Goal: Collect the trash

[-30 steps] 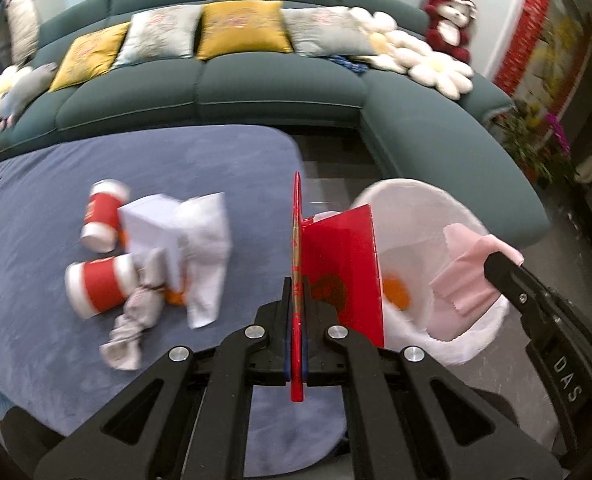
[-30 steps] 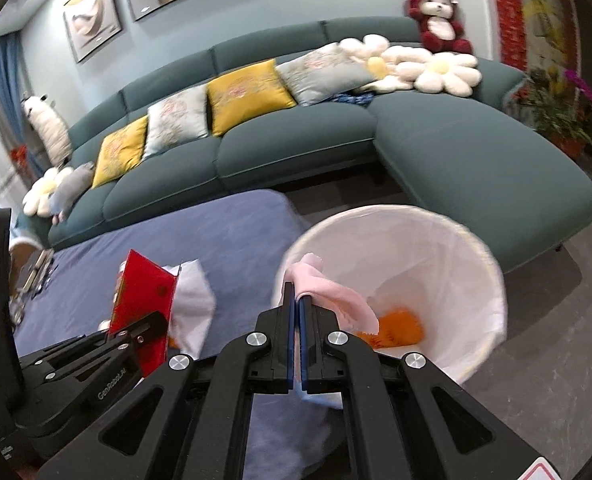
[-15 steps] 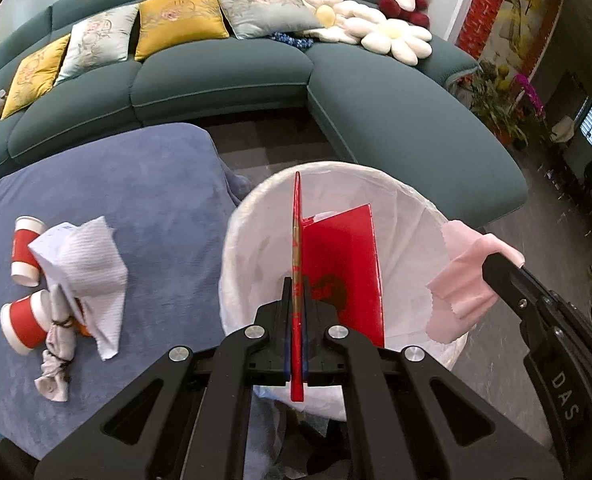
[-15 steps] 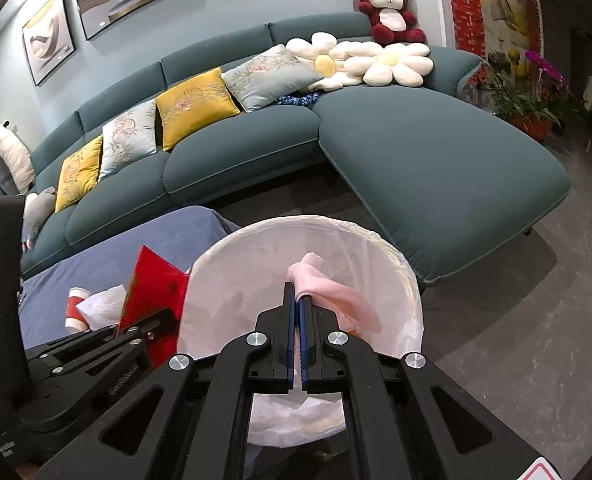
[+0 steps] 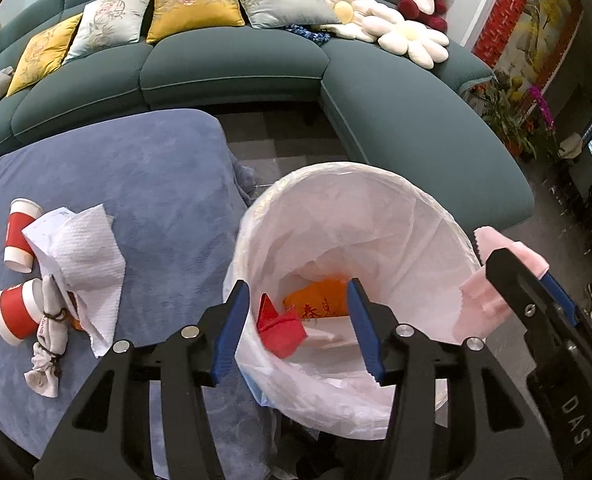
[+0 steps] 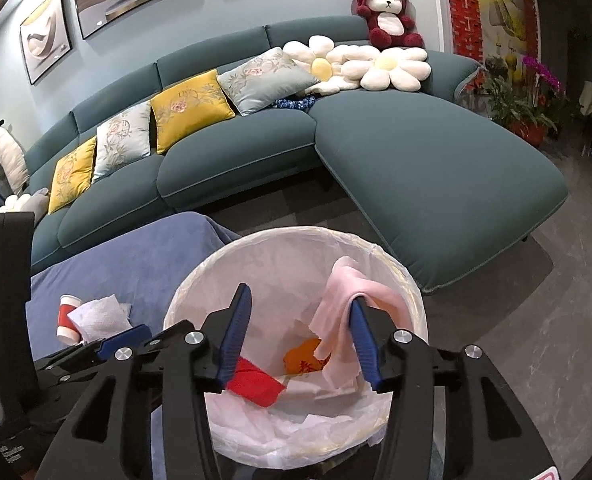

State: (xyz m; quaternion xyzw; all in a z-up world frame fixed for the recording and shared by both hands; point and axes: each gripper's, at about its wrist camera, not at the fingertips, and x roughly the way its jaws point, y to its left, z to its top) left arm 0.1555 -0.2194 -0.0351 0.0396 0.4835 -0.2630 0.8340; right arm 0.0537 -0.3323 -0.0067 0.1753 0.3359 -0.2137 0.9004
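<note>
While we are holding both tongs (image 5: 299,326) (image 6: 297,334) wide open over the bin (image 5: 375,184), the pink cloth (image 6: 351,300) is clinging to one finger and may be slipping outside.

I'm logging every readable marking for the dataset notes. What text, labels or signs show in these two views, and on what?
"DAS": white letters on the right hand-held gripper body, seen at the left view's lower right edge.
Red Chinese character, seemingly "春": on the orange paper in the trash bin.
Faint lettering on the left hand-held gripper body in the right view: too dim to read.
Red wall banner: nothing legible.
</note>
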